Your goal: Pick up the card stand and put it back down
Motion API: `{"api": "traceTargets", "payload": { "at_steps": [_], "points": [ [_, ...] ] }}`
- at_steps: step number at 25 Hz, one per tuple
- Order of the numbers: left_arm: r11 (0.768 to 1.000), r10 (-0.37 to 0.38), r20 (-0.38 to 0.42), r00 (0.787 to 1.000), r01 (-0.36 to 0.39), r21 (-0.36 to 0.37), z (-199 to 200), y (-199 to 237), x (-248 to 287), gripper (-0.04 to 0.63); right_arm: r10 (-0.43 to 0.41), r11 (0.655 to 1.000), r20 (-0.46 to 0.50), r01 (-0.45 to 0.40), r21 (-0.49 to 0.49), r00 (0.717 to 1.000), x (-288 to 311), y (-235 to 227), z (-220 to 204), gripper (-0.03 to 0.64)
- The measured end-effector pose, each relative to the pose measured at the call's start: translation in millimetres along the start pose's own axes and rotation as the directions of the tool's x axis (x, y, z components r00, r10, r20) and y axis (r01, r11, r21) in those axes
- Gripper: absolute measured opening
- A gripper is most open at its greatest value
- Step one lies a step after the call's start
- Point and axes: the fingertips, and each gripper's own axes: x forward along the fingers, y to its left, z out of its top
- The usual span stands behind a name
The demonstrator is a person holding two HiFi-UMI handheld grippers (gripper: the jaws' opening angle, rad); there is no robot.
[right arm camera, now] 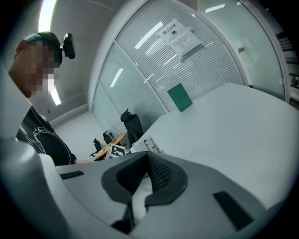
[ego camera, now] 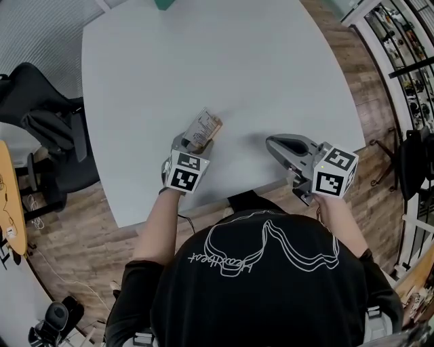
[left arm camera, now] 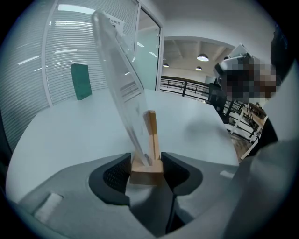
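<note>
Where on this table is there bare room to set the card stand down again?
Nearly the whole table is bare: a wide stretch runs from the card stand, held in the left gripper, to the green object at the far edge. The only crowded part is the near edge, with the right gripper beside the stand.

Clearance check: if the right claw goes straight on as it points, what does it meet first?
Likely the card stand held in the left claw, seen just past the tips of the right claw. It tilts slightly down, so the table might come first; depth unclear.
</note>
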Motion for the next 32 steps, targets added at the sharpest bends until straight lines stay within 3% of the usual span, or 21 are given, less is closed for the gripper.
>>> {"api": "traceTargets", "payload": {
  "at_steps": [9, 18, 22, 26, 29, 32],
  "points": [
    [0.996, 0.019, 0.031, 0.999, -0.016, -0.092, -2.3, 0.5, -12.5, 0.252, 0.013, 1.000, 0.000, -0.013, -0.018, 1.000, -9.5, 16.0, -4.3, 0.008],
    [0.959, 0.131, 0.126, 0.983, -0.093, -0.269, 5.9, 7.1, -94.2, 0.252, 0.059, 0.996, 0.015, -0.058, -0.069, 0.998, -13.4, 56.3, -7.2, 0.008],
    [0.933, 0.109, 0.230, 0.967, -0.019, -0.360, 21.3, -16.5, -143.2, 0.252, 0.085, 0.993, 0.028, -0.082, -0.088, 0.996, -17.1, 81.1, -13.7, 0.008],
    [0.910, 0.027, 0.365, 0.931, 0.129, -0.394, 39.0, -61.7, -188.4, 0.243, 0.107, 0.988, 0.049, -0.100, -0.121, 0.993, -20.1, 106.8, -17.5, 0.008],
    [0.895, -0.028, 0.438, 0.898, 0.218, -0.390, 50.7, -93.9, -216.6, 0.229, 0.122, 0.984, 0.073, -0.112, -0.136, 0.990, -24.4, 126.6, -21.8, 0.008],
    [0.896, -0.075, 0.510, 0.857, 0.282, -0.343, 63.4, -118.5, -244.1, 0.177, 0.135, 0.981, 0.092, -0.120, -0.156, 0.987, -27.7, 146.1, -27.2, 0.008]
  ]
}}
